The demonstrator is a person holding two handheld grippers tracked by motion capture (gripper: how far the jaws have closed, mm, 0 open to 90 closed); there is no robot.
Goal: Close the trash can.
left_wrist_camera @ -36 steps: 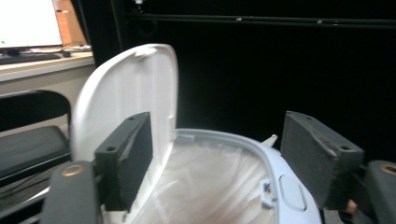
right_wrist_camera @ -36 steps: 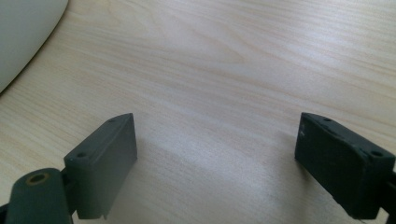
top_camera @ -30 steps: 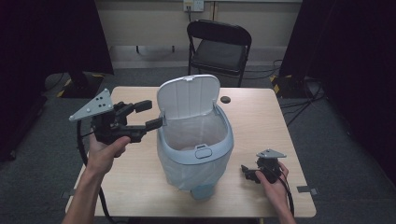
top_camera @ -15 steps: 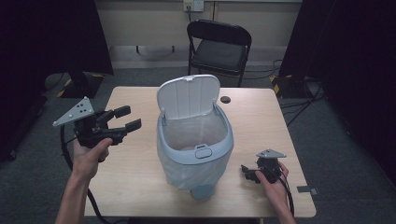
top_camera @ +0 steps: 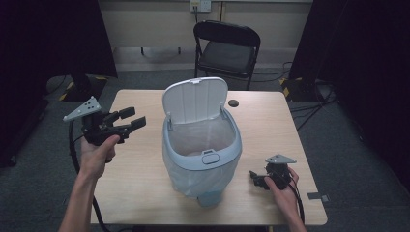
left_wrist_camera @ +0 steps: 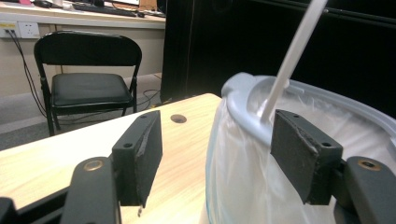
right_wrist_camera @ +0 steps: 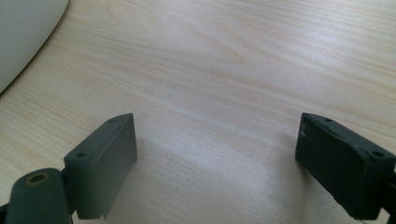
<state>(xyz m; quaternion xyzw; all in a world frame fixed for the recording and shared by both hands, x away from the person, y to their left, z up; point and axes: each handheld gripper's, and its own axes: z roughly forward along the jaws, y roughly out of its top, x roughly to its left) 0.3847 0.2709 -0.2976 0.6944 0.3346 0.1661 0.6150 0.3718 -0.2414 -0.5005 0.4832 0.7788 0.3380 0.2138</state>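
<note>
The left tongs [top_camera: 129, 121] are held above the left part of the desk [top_camera: 145, 193], pointing toward the bin [top_camera: 203, 159] and well short of it. Their jaws are spread with nothing between them; they have just been closing a little. In the left gripper view the bin's rim [left_wrist_camera: 243, 107] and white liner [left_wrist_camera: 243, 177] lie beyond the gap, along with bare desk [left_wrist_camera: 56, 154], and neither pad touches them.

The right tongs [top_camera: 256, 180] rest low at the desk's right front, just beside the bin's base and pointing toward it. Their jaws are spread wide. In the right gripper view they frame plain wood [right_wrist_camera: 210, 93], and a pale curve of the bin [right_wrist_camera: 23, 32] fills the upper left corner. They pinch nothing.

The bin stands at the middle of the desk, pale blue, with its lid [top_camera: 195, 99] tipped up and back, and the liner hangs over its sides.

Counted: two tongs, one in each hand; one bin with one lid and one liner; one small dark disc [top_camera: 234, 103] in the desk behind the bin; one black folding chair [top_camera: 227, 48] beyond the far edge; and one desk.
</note>
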